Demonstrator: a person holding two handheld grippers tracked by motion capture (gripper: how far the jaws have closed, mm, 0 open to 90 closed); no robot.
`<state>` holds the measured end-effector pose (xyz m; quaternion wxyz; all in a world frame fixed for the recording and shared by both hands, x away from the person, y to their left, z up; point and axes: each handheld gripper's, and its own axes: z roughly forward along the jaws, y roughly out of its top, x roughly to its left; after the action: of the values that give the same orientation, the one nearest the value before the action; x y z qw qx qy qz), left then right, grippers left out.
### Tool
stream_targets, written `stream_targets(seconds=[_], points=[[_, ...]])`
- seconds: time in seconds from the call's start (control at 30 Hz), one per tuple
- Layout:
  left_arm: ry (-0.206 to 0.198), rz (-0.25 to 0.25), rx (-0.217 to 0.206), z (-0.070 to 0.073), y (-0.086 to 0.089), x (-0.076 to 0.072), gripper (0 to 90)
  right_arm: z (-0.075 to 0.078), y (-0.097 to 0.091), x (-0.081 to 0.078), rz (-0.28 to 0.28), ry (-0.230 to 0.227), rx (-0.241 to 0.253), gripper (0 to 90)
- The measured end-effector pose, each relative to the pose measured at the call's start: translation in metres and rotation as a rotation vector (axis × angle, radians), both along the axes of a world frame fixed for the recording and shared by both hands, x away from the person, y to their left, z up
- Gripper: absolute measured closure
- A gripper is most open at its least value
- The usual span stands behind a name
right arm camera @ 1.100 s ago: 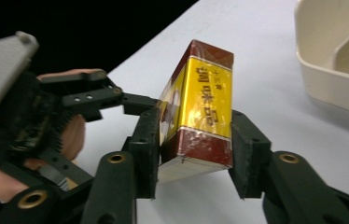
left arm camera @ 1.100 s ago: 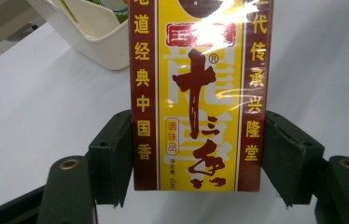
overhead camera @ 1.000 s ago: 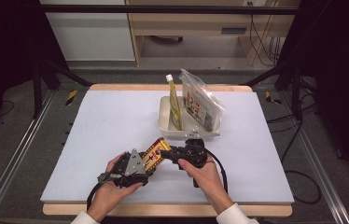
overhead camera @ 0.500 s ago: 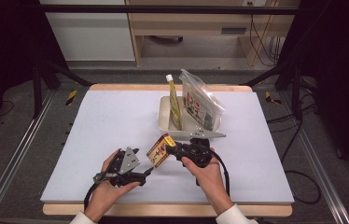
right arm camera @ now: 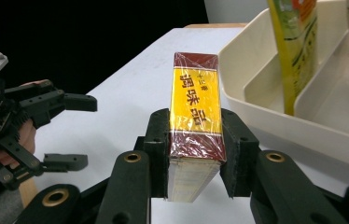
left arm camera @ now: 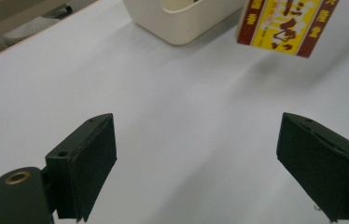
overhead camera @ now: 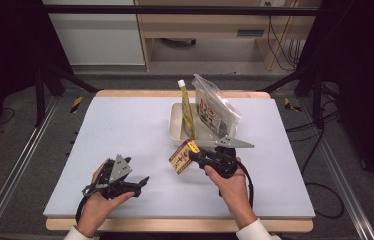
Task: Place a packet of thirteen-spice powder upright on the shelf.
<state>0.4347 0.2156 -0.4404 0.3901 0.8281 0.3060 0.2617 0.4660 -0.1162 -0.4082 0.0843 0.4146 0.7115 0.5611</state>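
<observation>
Tray w/ tube + pouch is blocking mid back edge of table. Box is hanging just in front. Left half, right edge staying passable.

Small yellow-and-maroon box wrapped in clear film, printed with dark characters, clamped narrow-side up between the right gripper's jaws, its far end jutting beyond the jaw tips, lifted off the white tabletop

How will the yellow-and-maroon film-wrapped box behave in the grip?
The yellow-and-maroon film-wrapped box probably stays stiff: its flat sides keep shape between the right gripper pads. The glossy wrap may slip. Likely light, since it is held out by one end.
</observation>
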Motion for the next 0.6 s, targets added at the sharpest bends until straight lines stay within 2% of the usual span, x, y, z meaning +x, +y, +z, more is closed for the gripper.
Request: stream_targets(seconds=[0.1,0.13,0.17,0.23,0.4,0.5,0.6], points=[[-0.004,0.015,0.002,0.001,0.005,0.0,11.0,0.0,-0.003,0.0,-0.013,-0.004,-0.004,67.8],[-0.022,0.028,0.015,0.002,0.011,0.001,10.8,0.0,-0.004,-0.001,-0.016,-0.004,-0.004,67.8],[-0.021,0.036,0.018,0.002,0.014,0.002,10.4,0.0,-0.004,-0.001,-0.02,-0.006,-0.006,67.8],[-0.01,0.054,0.009,0.003,0.021,0.002,9.8,0.001,-0.006,-0.002,-0.027,-0.012,-0.01,67.8],[-0.013,0.102,-0.009,0.003,0.04,0.002,8.8,0.004,-0.008,-0.006,-0.045,-0.037,-0.03,67.8],[-0.011,0.121,-0.006,0.003,0.046,0.002,8.7,0.007,-0.009,-0.008,-0.064,-0.051,-0.044,67.8],[-0.019,0.172,-0.022,0.001,0.055,0.001,8.7,0.011,-0.01,-0.011,-0.078,-0.063,-0.058,67.8]])
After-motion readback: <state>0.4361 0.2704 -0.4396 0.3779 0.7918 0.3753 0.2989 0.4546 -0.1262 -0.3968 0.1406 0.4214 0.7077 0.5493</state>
